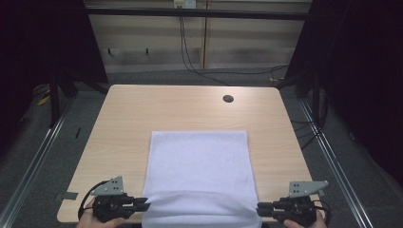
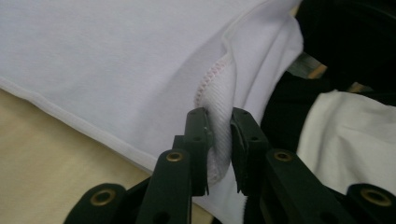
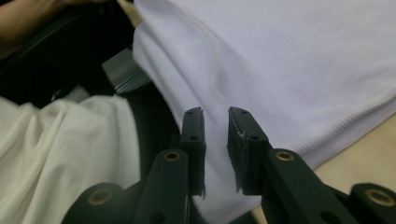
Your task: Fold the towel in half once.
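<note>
Cloth: our white rectangular terry towel (image 1: 199,166) lies flat on the pale wooden table (image 1: 123,118), its near edge humped and hanging over the front.
Left gripper (image 2: 219,140): jaws slightly parted, the hemmed corner loose between them.
Right gripper (image 3: 215,140): jaws parted, nothing pinched, towel beneath.
Risk: we judge the overhanging edge may drag the towel off, or the corner may snag when we withdraw.

left gripper (image 1: 148,203): low at near table edge, pointing inward, jaws slightly parted | right gripper (image 1: 259,207): mirrored opposite, jaws slightly parted | 2 hands gripping from below
</note>
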